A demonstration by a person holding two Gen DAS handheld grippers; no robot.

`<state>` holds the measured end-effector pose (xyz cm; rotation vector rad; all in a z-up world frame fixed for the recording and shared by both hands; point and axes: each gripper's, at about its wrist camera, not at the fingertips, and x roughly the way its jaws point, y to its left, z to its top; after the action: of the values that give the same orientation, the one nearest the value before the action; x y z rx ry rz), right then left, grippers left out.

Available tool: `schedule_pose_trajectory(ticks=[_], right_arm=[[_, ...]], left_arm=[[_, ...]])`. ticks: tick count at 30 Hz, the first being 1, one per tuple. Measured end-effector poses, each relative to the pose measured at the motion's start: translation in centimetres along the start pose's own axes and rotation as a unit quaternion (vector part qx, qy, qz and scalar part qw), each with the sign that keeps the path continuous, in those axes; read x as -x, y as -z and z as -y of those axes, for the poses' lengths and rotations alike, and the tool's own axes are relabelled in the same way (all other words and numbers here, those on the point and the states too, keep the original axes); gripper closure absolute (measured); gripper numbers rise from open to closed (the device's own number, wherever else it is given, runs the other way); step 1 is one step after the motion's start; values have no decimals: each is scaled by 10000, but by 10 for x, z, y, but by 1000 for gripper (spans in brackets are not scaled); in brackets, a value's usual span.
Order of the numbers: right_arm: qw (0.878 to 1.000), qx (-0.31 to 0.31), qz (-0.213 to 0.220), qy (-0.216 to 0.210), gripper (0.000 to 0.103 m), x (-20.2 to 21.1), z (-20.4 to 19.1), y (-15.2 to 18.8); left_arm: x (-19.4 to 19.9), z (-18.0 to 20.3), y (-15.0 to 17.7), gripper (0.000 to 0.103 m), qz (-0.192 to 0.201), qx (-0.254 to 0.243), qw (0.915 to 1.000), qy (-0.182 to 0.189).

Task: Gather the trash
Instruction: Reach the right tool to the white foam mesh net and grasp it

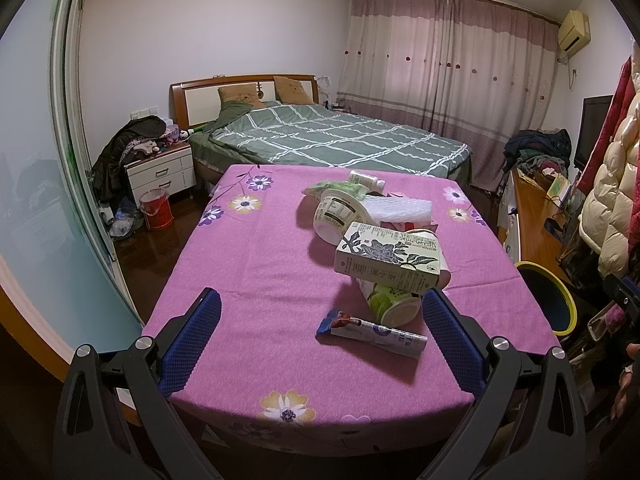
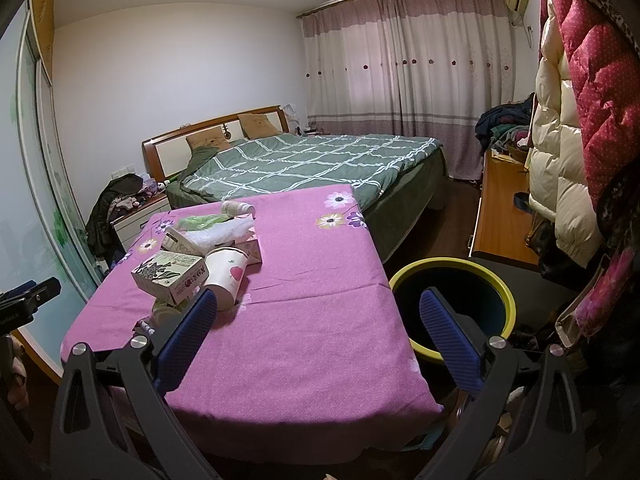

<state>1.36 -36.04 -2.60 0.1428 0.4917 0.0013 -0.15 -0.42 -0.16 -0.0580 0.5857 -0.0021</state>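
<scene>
A pile of trash lies on a table with a purple flowered cloth [image 1: 248, 264]: a flat blue and white wrapper [image 1: 372, 332], a green paper cup on its side [image 1: 394, 304], a tea carton [image 1: 390, 258], a white tub [image 1: 340, 212], bubble wrap [image 1: 400, 208] and a small bottle [image 1: 366, 179]. My left gripper [image 1: 320, 312] is open and empty, hovering over the near table edge, the wrapper between its fingers. My right gripper [image 2: 318, 312] is open and empty over the table's right edge. The carton [image 2: 170, 276] and a white cup [image 2: 224, 276] lie left of it.
A black bin with a yellow rim [image 2: 452, 304] stands on the floor at the table's right side; it also shows in the left wrist view [image 1: 548, 292]. A bed [image 1: 332, 140] lies behind the table. Coats [image 2: 580, 120] hang at right above a wooden desk [image 2: 504, 216].
</scene>
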Motion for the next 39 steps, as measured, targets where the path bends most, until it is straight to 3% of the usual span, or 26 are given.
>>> schedule_pose_trajectory(ticks=[8,19,27,39], right_arm=[[10000,-11,-55,41,6,-13,1,-1],[9990,308,-323,-67,6,-71,-24,-15],[9957,504,-656,-414,6,-144,-58,-43],[9884,885,-1150,-448,7,-265,-107,-75]], left_arm=[[-16,2,-5,4,-131,-41,9999,-1],[-72,-18,-26,4,-269,108,9994,-181],[-103,-30,-45,4,-173,72,9991,-373],[-167,-51,-66,4,-373,161,9984,-406]])
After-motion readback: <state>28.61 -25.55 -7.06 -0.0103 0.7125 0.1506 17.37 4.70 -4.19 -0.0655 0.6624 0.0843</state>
